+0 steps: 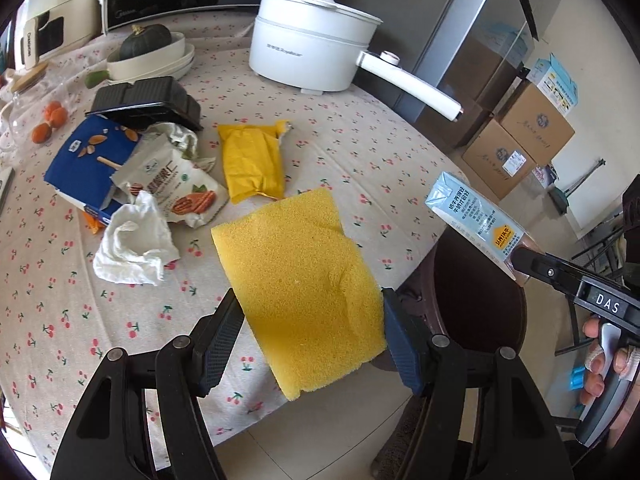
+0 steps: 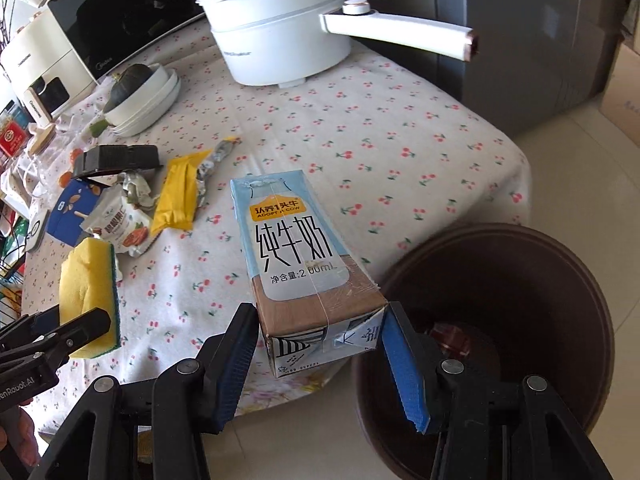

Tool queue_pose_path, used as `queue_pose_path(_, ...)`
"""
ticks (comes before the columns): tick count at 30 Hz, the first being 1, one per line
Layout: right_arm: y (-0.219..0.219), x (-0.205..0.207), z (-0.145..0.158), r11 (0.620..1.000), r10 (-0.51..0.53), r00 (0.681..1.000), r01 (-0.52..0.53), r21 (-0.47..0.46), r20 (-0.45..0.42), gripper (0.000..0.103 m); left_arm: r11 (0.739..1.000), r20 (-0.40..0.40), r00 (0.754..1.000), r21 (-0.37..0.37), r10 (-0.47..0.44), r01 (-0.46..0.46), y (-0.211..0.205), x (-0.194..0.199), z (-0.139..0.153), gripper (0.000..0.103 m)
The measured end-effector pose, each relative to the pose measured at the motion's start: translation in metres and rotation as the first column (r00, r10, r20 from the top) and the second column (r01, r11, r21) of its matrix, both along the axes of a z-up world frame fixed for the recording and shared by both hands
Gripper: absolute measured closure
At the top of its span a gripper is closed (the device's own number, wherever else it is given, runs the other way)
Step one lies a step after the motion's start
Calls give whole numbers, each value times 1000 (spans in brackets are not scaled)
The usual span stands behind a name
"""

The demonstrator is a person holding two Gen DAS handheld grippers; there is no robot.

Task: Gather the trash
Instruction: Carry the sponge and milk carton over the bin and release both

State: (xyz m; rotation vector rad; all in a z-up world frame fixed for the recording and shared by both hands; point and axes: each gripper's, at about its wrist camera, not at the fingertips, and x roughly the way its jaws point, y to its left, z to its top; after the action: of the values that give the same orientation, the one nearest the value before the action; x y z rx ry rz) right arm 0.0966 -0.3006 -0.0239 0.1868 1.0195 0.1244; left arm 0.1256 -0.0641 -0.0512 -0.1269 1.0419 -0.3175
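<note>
Between our left gripper's (image 1: 310,336) pads sits a soft yellow sponge (image 1: 300,280), dented, held above the table edge. Our right gripper (image 2: 320,344) clamps the light, crushable blue milk carton (image 2: 296,248) by its base, beside the brown bin (image 2: 560,280); 1 firm squeeze would buckle it.

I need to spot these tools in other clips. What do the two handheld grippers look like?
Both the left gripper and the right gripper have black linkage arms with silver pivot pins and blue textured pads. One body carries a "DAS" label, the other white lettering. The hand wears pale finger wraps.
</note>
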Motion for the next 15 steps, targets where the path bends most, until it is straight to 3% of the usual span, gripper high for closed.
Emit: queue_pose_path(15, -113, -49, -37, 982, -189, 977, 187, -30, -102, 49, 976, -32, 975, -32, -219, 218, -109, -10, -22, 33)
